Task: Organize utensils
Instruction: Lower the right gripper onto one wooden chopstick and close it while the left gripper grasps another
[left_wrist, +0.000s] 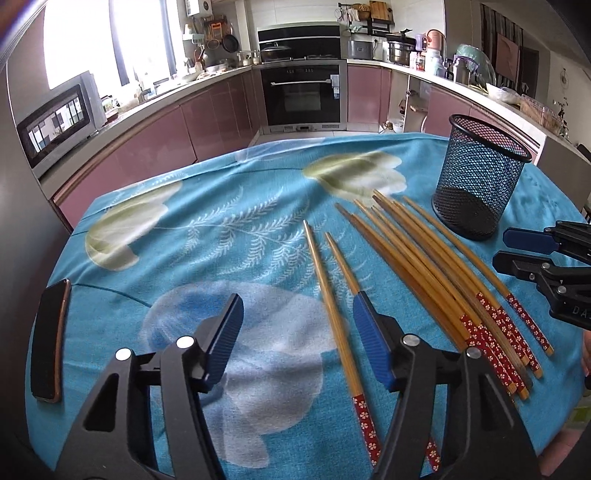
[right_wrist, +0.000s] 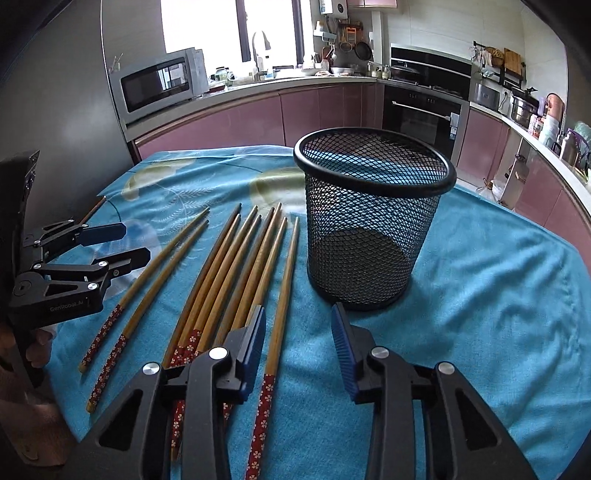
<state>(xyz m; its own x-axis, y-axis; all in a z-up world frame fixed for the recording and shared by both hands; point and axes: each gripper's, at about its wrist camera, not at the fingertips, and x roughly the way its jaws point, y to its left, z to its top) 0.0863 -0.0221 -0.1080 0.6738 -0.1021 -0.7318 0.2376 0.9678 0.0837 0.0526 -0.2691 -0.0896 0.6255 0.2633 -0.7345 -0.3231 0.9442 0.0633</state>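
So basically nothing is sorted yet, as far as I can tell. The round table with the turquoise floral cloth (left_wrist: 229, 229) takes up most of both views, and the black wire-mesh cup (right_wrist: 373, 236) stands upright on it with nothing inside, you can see straight through the mesh to its dark bottom. All the wooden chopsticks with red flower-print handles (left_wrist: 436, 273) are lying flat on the cloth just beside the cup: one tight bunch fanned out close to it, plus a separate pair (left_wrist: 328, 295) a bit further off on the far side of the bunch from the cup. One more chopstick lies on its own between the bunch and the cup in the right wrist view. So my read is the whole job is still ahead, every stick has to go into the cup. There's also a dark phone with a copper-coloured edge (left_wrist: 50, 339) lying near the table edge, not part of this I guess. Grippers: the left gripper (left_wrist: 295, 332) has its blue pads partway apart and is holding nothing, though one stick of the loose pair runs between its jaws without either pad pressing on it. The right gripper (right_wrist: 299, 347) is narrower but also empty, hanging over the handle end of that lone chopstick next to the bunch, not touching it from what I can see.
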